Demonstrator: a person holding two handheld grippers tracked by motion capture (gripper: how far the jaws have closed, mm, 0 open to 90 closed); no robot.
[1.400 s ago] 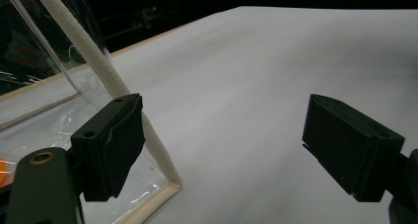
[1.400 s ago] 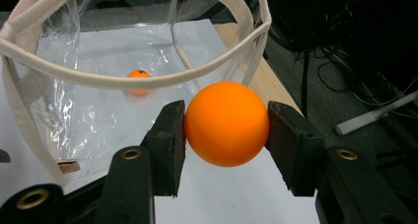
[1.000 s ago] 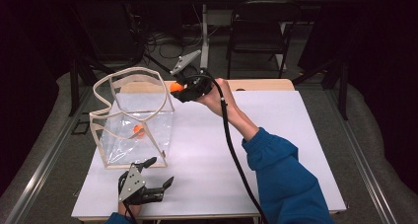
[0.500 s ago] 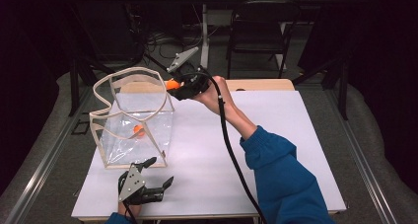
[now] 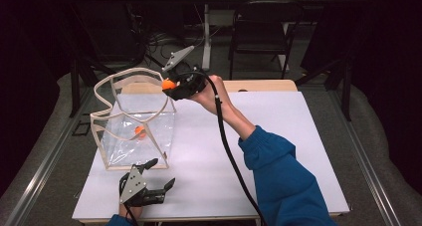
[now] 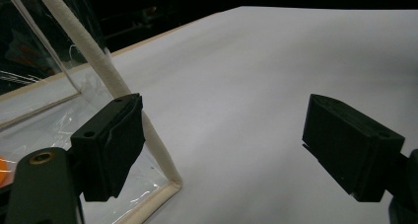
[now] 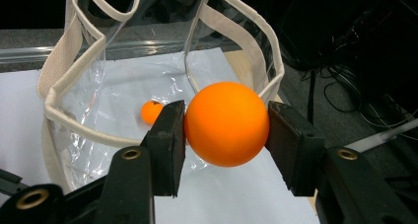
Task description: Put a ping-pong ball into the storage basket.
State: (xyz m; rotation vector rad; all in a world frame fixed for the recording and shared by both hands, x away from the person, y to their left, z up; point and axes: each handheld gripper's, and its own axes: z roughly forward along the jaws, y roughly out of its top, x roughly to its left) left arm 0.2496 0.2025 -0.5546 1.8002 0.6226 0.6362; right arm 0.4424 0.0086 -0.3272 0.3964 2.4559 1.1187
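Two orange balls are counted, one clear bag and two grippers. The bag (image 5: 134, 121) is of clear plastic with a cream fabric trim along its rim and edges, and it stands open-topped on the white table (image 5: 278, 136). One ball, the smaller-looking one (image 7: 151, 111), is seen lying inside the bag on its bottom; nothing else can be made out in it.

The other ball (image 7: 226, 124) is clamped between the jaws of the right gripper (image 7: 226, 135), one pad pressed on each side of it, so that it sits squarely in the middle of the gap. In the high view this gripper (image 5: 175, 88) is held up in the air at the bag's far right corner, just beside the rim, with the held ball (image 5: 168, 84) at its tip. Seen along the jaws, the bag's open mouth lies beyond and below the held ball, and the ball inside the bag lies past the left jaw.

The left gripper (image 6: 224, 145) is held low at the near edge of the table with its jaws spread wide and nothing between them. The bag's near bottom corner, with its cream trim, lies just behind the left jaw; bare table is seen between the jaws
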